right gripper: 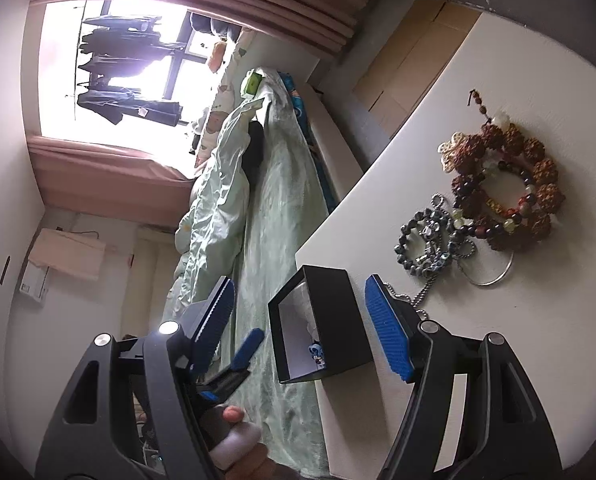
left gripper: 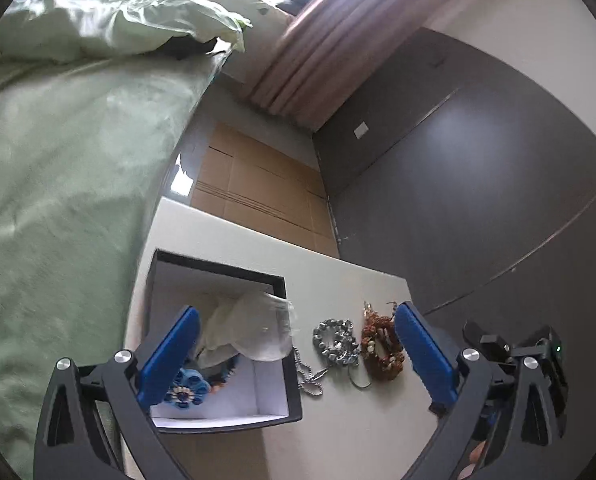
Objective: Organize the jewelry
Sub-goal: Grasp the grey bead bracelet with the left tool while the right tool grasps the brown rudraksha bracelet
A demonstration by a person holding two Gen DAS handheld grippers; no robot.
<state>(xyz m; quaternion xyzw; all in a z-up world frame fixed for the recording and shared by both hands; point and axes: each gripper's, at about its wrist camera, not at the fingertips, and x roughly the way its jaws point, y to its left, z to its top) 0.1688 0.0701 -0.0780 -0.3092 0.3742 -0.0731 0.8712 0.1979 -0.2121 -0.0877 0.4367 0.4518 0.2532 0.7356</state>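
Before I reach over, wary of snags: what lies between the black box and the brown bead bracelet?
In the left wrist view: grey bead bracelet and ball chain.

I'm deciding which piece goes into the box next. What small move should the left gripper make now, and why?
Probably shift the left gripper sideways from the black box to the grey bead bracelet. Its jaws stand wide open and empty, a blue piece already lies in the box, and the grey bracelet is the loose piece nearest on the table.

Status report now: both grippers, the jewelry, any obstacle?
Left gripper open, empty. Right gripper open astride black box. Grey bracelet and brown bracelet on table. Nothing blocking.
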